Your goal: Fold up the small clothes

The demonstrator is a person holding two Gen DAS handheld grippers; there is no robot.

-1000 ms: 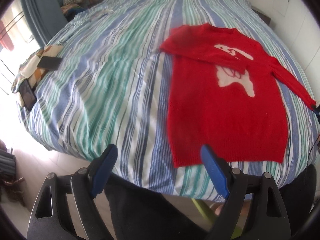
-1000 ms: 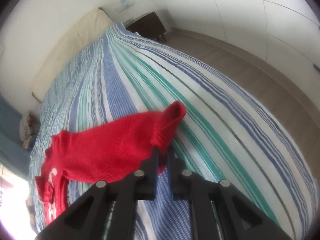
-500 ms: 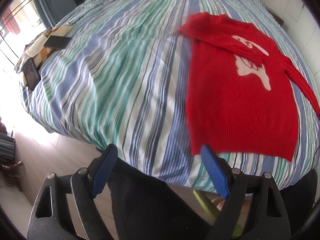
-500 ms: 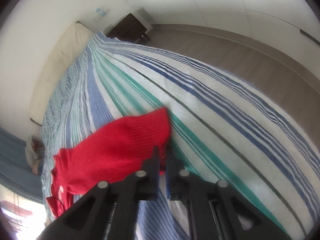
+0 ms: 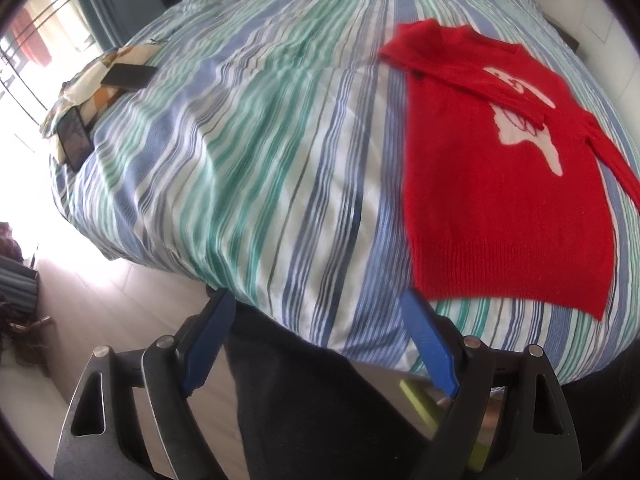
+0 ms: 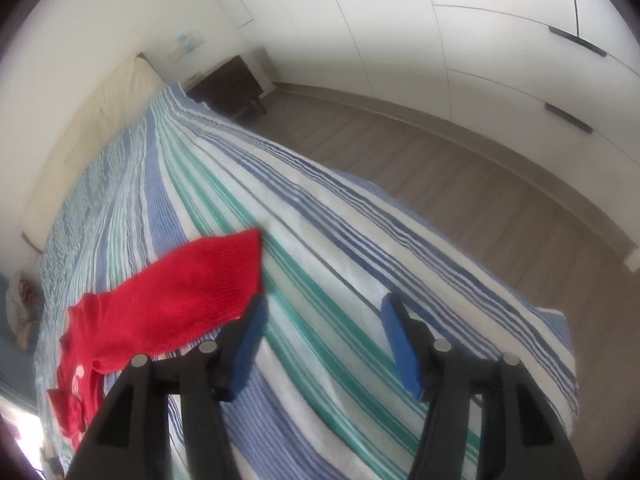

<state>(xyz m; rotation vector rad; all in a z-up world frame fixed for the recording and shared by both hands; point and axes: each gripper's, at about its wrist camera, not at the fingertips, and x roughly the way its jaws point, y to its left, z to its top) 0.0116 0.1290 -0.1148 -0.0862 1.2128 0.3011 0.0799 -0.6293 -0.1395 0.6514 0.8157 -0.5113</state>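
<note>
A small red sweater (image 5: 500,184) with a white figure on its chest lies flat on the striped bed (image 5: 256,152), one sleeve folded across the chest. My left gripper (image 5: 320,344) is open and empty, held off the bed's near edge, left of the sweater's hem. In the right wrist view the sweater's other sleeve (image 6: 188,296) lies stretched out on the bed. My right gripper (image 6: 320,340) is open just right of the sleeve's cuff, holding nothing.
Two phones (image 5: 128,76) and a patterned cloth lie at the bed's far left corner. A dark nightstand (image 6: 228,84) stands by the headboard, with white wardrobe doors (image 6: 480,40) and wooden floor to the right. My dark trouser leg (image 5: 320,408) is below the left gripper.
My right gripper has opened and let go of the sleeve cuff, which now lies on the bed. My left gripper has swung left, so the sweater sits further right in its view.
</note>
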